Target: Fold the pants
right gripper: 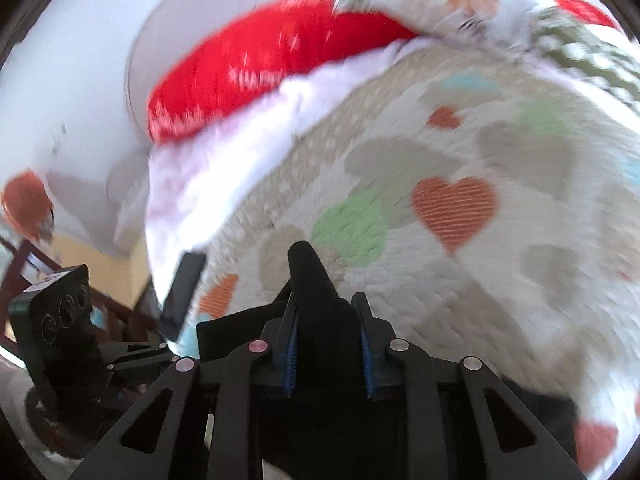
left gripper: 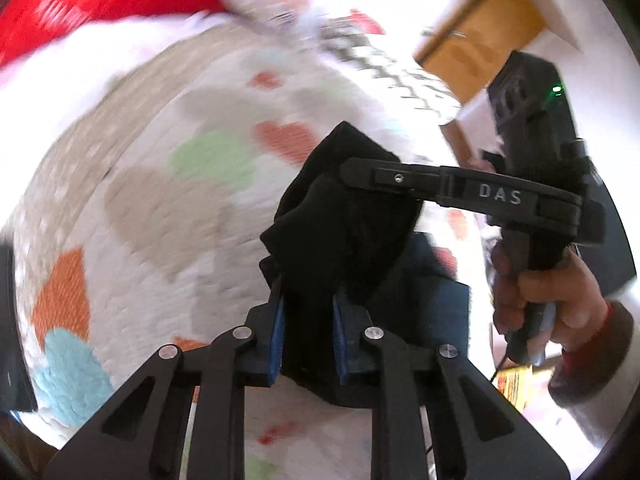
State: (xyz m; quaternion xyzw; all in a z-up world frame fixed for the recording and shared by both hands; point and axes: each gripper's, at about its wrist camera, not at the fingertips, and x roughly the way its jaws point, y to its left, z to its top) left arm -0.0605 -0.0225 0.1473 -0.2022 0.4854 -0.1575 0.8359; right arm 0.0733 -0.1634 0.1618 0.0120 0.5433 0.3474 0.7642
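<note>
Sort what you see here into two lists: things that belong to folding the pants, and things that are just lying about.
Belongs to the job:
- black pants
- left gripper, shut on the pants
- right gripper, shut on the pants
- heart-patterned blanket, the surface beneath

Just lying about:
- red pillow
- wooden door

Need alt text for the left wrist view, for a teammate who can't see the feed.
The left gripper is shut on bunched black pants, lifted above a heart-patterned blanket. At right, a hand holds the right gripper against the same fabric; a red pillow lies blurred behind.
</note>
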